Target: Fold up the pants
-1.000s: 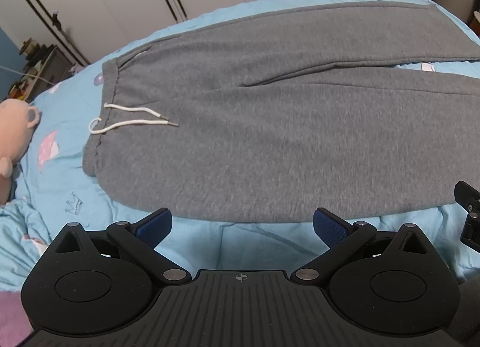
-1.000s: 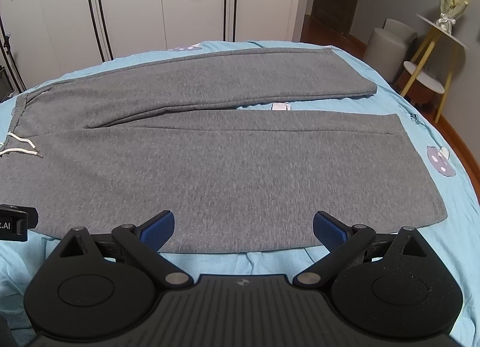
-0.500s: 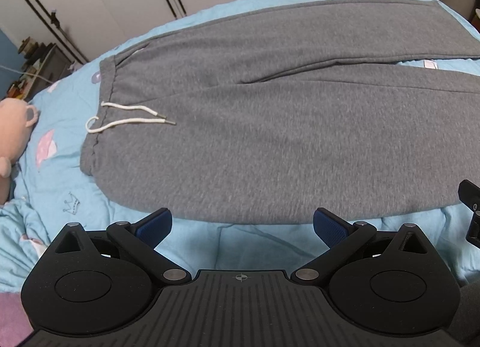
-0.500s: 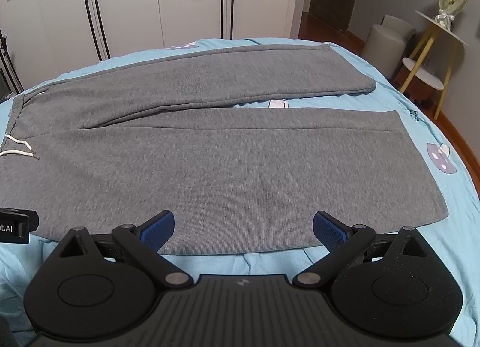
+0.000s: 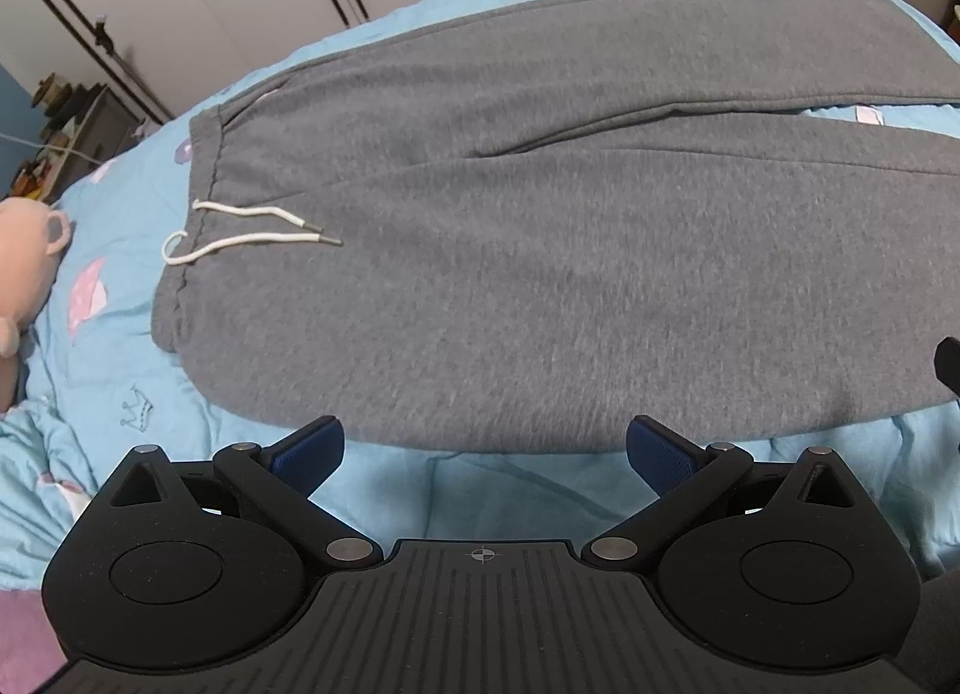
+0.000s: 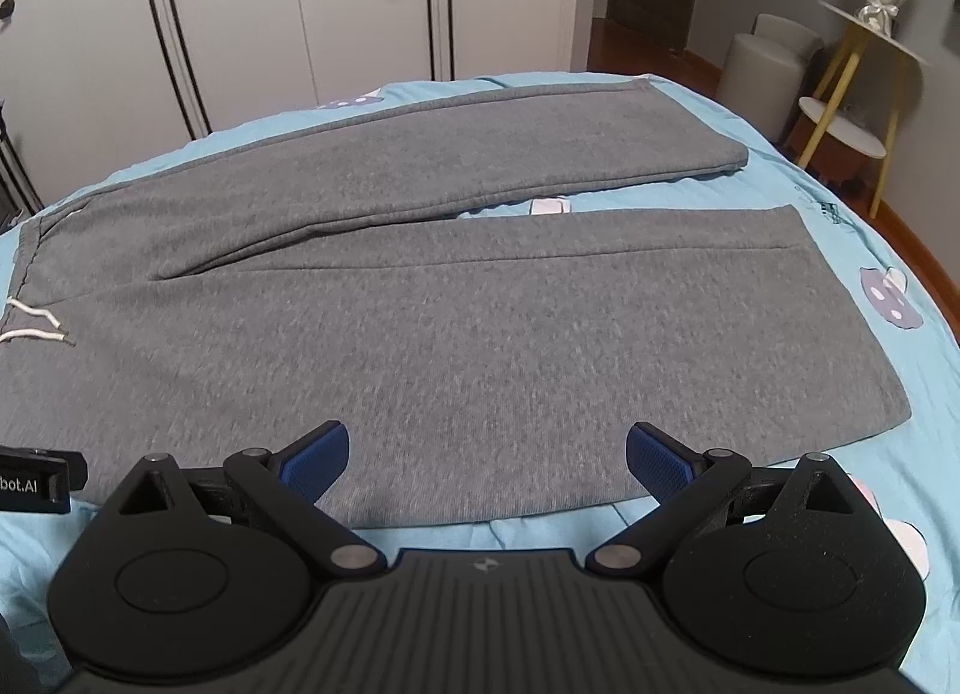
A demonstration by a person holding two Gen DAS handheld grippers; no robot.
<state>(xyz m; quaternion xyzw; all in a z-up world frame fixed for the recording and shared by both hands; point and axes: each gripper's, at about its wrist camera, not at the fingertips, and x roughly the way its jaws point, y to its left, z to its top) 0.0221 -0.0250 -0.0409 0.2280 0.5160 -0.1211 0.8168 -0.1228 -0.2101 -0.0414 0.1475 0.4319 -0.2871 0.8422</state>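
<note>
Grey sweatpants (image 5: pixel 540 250) lie flat on a light blue bedspread (image 5: pixel 102 370), waistband to the left, both legs running right. A white drawstring (image 5: pixel 252 229) lies on the waist. In the right wrist view the pants (image 6: pixel 450 322) show both leg hems at the right, the two legs parted in a narrow V. My left gripper (image 5: pixel 485 448) is open and empty, just over the near edge of the pants by the hip. My right gripper (image 6: pixel 487 454) is open and empty, over the near edge of the near leg.
A pink plush toy (image 5: pixel 24 268) lies on the bed at the far left. White wardrobe doors (image 6: pixel 300 4) stand behind the bed. A yellow-legged side table (image 6: pixel 864 94) and grey stools (image 6: pixel 762 70) stand to the right, beyond the bed's edge.
Both grippers have moved slightly forward toward the near edge of the pants. Both stay open. The pants have not moved.
</note>
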